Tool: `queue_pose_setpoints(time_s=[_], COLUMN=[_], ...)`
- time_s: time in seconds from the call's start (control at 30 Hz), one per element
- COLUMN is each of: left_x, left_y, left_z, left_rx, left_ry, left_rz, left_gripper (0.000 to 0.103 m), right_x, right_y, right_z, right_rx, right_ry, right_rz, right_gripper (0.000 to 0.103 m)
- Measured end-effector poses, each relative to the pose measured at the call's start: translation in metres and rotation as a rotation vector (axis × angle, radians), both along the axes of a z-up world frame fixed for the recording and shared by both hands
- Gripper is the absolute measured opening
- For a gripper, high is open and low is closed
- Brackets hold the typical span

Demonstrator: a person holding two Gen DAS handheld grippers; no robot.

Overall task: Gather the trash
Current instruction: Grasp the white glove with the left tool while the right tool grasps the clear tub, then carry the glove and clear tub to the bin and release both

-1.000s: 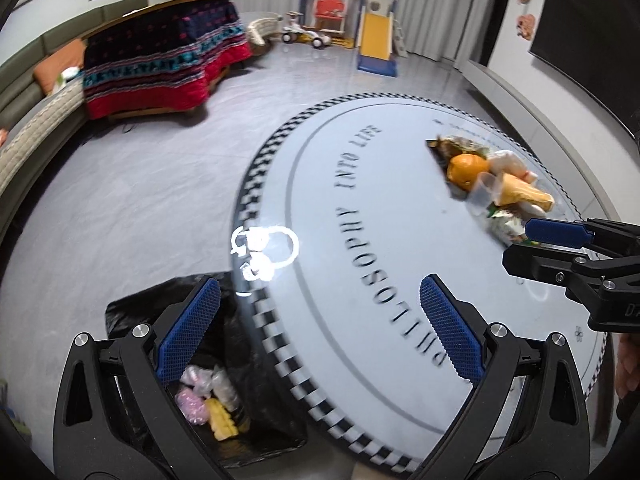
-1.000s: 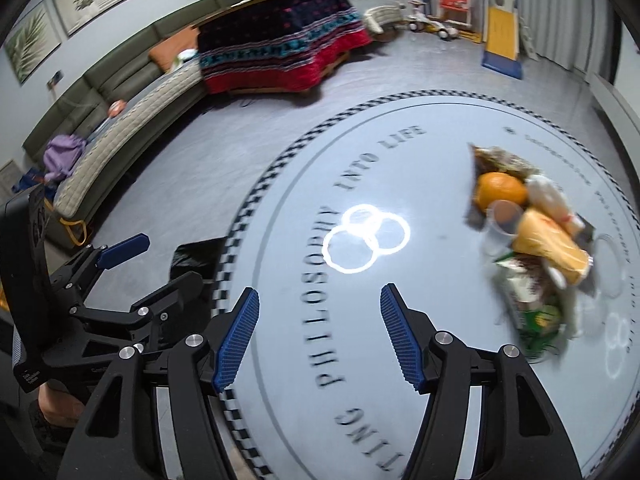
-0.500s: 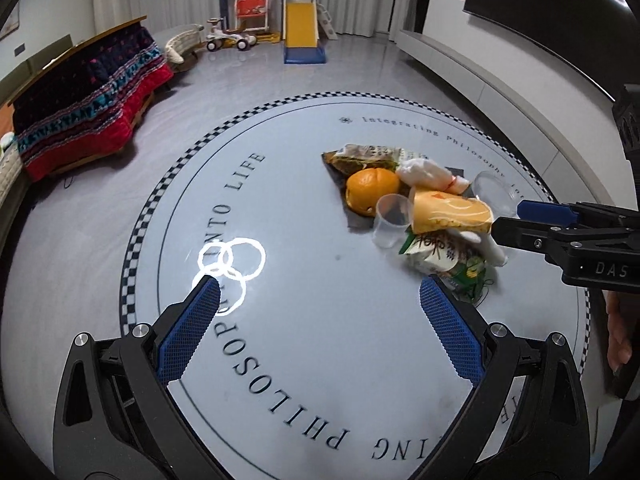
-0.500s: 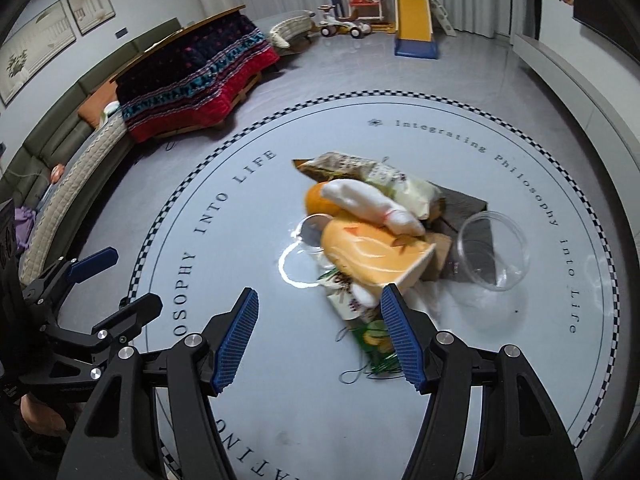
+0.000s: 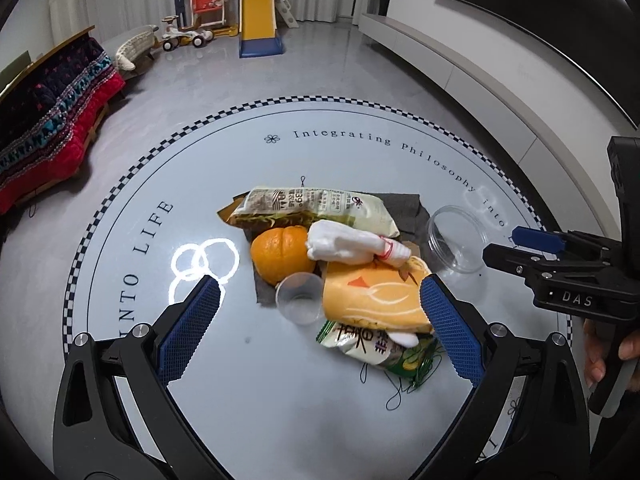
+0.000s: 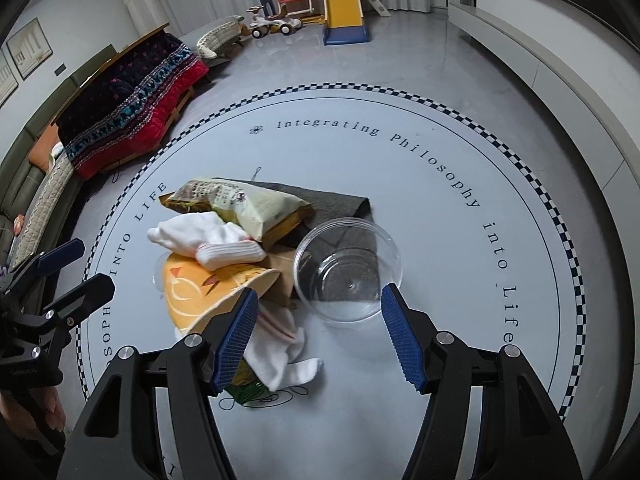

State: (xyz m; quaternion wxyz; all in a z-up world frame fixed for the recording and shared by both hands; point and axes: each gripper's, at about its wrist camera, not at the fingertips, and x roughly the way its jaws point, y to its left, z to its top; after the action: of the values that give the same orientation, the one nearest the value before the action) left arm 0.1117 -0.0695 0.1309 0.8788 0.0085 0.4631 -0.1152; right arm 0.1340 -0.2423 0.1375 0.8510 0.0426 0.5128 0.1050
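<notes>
A heap of trash lies on the round white table [image 5: 132,208]: an orange [image 5: 280,254], a small clear cup [image 5: 301,298], an orange-yellow wrapper [image 5: 372,296], a white sock [image 5: 352,242], a beige snack bag [image 5: 316,204], a green packet [image 5: 380,350] and a clear plastic bowl [image 5: 456,242]. My left gripper [image 5: 320,332] is open and empty, just short of the cup and wrapper. My right gripper [image 6: 316,336] is open and empty, with the clear bowl [image 6: 347,269] just ahead between its fingers. The wrapper [image 6: 208,288] and socks [image 6: 208,238] lie to its left.
A dark grey cloth [image 6: 332,204] lies under the heap. Behind the table are a red patterned covered bench [image 5: 52,120], a sofa [image 6: 36,184] and a children's slide [image 5: 260,26]. A low white cabinet [image 5: 500,80] runs along the right wall.
Both grippers have swung away from the black trash bag at the table's left and moved in close to the heap. Both stayed open and empty.
</notes>
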Motion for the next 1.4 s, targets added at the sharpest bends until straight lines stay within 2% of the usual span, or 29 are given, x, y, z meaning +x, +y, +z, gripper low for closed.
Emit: queue_pose_setpoints(time_s=[0.1, 0.27, 0.4, 0.43, 0.53, 0.57, 0.6, 0.67, 0.77, 0.8, 0.83, 0.87, 1.0, 1.2, 1.4], left_x=[0.021, 0.047, 0.06, 0.062, 0.067, 0.067, 0.067, 0.067, 0.067, 0.067, 0.066, 0.065, 0.058, 0.042, 0.015], left_y=[-0.01, -0.029, -0.036, -0.037, -0.041, -0.041, -0.042, -0.041, -0.036, -0.035, -0.032, -0.031, -0.029, -0.034, -0.026], left_z=[-0.007, -0.026, -0.041, -0.045, -0.056, -0.058, -0.059, -0.06, -0.059, -0.059, -0.059, -0.059, -0.049, -0.022, 0.006], left_rx=[-0.012, 0.042, 0.057, 0.064, 0.063, 0.067, 0.07, 0.061, 0.018, 0.005, -0.022, -0.044, -0.105, -0.088, -0.1], left_ry=[0.03, 0.06, 0.086, 0.096, 0.129, 0.133, 0.133, 0.134, 0.143, 0.146, 0.151, 0.15, 0.126, 0.073, 0.021], left_rz=[-0.009, -0.022, -0.033, -0.034, -0.047, -0.045, -0.044, -0.038, -0.035, -0.032, -0.03, -0.029, -0.041, -0.071, -0.079], left_gripper=[0.097, 0.097, 0.097, 0.094, 0.064, 0.061, 0.059, 0.047, 0.036, 0.032, 0.029, 0.026, 0.022, 0.022, 0.022], right_x=[0.011, 0.028, 0.037, 0.039, 0.045, 0.047, 0.049, 0.051, 0.051, 0.051, 0.05, 0.048, 0.041, 0.023, 0.002], right_y=[-0.014, -0.029, -0.029, -0.03, -0.029, -0.029, -0.028, -0.027, -0.027, -0.028, -0.029, -0.031, -0.036, -0.037, -0.016], right_z=[-0.013, -0.033, -0.046, -0.047, -0.054, -0.057, -0.06, -0.067, -0.073, -0.074, -0.075, -0.074, -0.064, -0.033, -0.002], right_rx=[0.019, 0.062, 0.064, 0.064, 0.052, 0.046, 0.041, 0.041, 0.01, -0.004, 0.001, 0.013, -0.004, -0.01, -0.027], right_ry=[0.03, 0.081, 0.1, 0.103, 0.114, 0.12, 0.126, 0.144, 0.155, 0.149, 0.15, 0.153, 0.123, 0.077, 0.032], right_rz=[-0.032, -0.077, -0.085, -0.086, -0.09, -0.092, -0.093, -0.101, -0.113, -0.116, -0.114, -0.116, -0.128, -0.134, -0.099], right_gripper=[0.065, 0.065, 0.065, 0.065, 0.065, 0.064, 0.061, 0.045, 0.022, 0.018, 0.007, 0.007, 0.007, 0.007, 0.007])
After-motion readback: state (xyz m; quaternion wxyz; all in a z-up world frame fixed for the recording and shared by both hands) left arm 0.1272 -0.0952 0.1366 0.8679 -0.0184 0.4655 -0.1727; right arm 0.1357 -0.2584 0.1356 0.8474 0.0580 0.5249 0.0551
